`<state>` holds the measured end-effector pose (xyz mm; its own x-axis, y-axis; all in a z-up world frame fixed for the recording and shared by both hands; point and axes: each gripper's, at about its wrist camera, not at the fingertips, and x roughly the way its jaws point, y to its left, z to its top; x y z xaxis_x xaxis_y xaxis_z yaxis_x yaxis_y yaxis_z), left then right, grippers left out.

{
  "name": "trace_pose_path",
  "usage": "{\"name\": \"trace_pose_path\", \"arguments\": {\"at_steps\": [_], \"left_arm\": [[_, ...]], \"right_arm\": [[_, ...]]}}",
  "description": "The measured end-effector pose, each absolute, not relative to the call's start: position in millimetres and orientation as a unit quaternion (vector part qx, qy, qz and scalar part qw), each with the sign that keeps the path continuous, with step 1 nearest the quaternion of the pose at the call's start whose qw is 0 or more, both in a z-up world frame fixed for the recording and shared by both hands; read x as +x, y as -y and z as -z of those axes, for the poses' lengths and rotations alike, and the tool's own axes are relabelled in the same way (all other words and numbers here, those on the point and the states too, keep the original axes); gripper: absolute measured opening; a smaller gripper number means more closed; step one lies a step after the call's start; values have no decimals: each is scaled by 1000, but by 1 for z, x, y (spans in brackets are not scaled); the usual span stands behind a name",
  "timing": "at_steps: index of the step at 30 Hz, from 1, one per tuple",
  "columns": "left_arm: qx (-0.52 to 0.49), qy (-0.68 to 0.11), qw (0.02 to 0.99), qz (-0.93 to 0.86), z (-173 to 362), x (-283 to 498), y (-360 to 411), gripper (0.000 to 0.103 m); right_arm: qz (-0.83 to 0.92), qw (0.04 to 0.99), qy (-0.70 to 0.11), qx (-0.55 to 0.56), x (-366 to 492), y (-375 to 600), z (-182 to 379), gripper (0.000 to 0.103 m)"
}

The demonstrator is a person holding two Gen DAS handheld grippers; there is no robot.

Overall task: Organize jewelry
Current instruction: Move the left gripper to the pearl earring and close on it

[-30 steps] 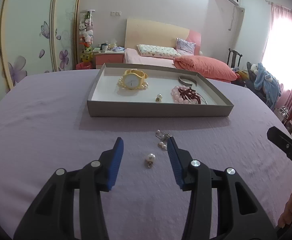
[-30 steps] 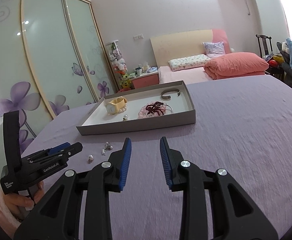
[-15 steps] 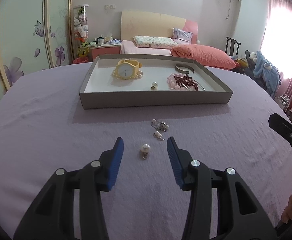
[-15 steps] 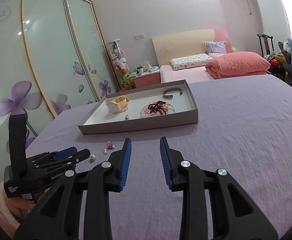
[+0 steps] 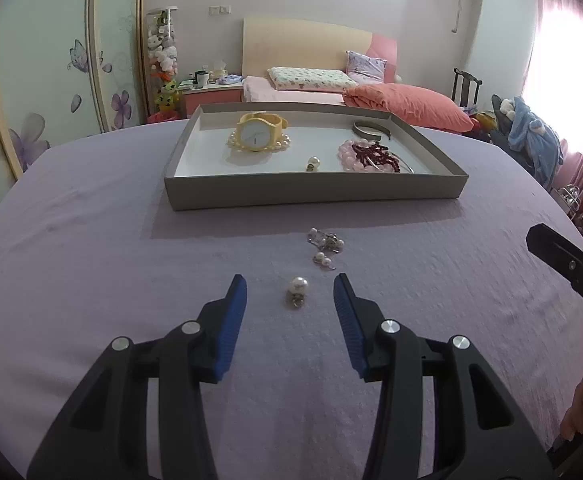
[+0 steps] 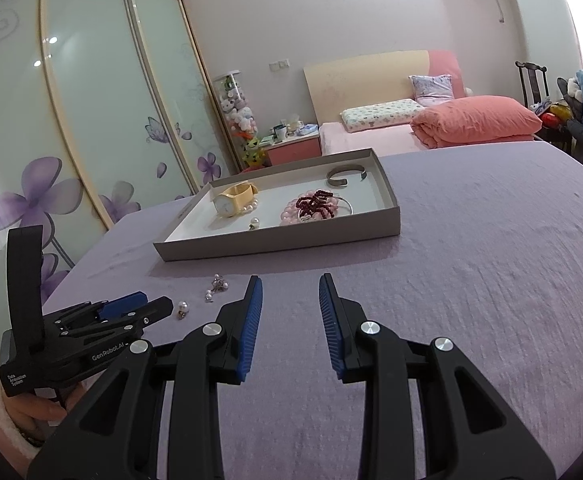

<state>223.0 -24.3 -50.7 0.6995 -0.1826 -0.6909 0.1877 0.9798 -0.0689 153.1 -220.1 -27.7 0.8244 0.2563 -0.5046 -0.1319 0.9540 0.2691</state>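
A single pearl earring (image 5: 297, 291) lies on the purple cloth between the open fingers of my left gripper (image 5: 290, 290), near their tips; it also shows in the right wrist view (image 6: 182, 308). A small cluster of pearl earrings (image 5: 325, 246) lies just beyond it, also seen in the right wrist view (image 6: 217, 286). The grey tray (image 5: 315, 192) holds a yellow watch (image 5: 257, 134), a pearl earring (image 5: 312, 164), pink and dark red bead bracelets (image 5: 367, 154) and a metal cuff (image 5: 369, 128). My right gripper (image 6: 290, 292) is open and empty, to the right of the earrings.
The purple-covered table (image 5: 91, 260) extends all round the tray. A bed with a pink duvet (image 5: 407, 106), a nightstand (image 5: 211, 92) and floral sliding doors (image 6: 71, 140) stand behind. The right gripper's body (image 5: 571, 268) shows at the left wrist view's right edge.
My left gripper has moved forward and lower, so the single pearl earring now lies between its fingertips. The right gripper has barely moved.
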Motion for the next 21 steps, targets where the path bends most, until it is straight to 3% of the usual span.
{"name": "trace_pose_path", "arguments": {"at_steps": [12, 21], "left_arm": [[12, -403, 909, 107, 61, 235, 33, 45], [3, -432, 896, 105, 70, 250, 37, 32]], "right_arm": [[-101, 945, -286, 124, 160, 228, 32, 31], [-102, 940, -297, 133, 168, 231, 37, 31]]}}
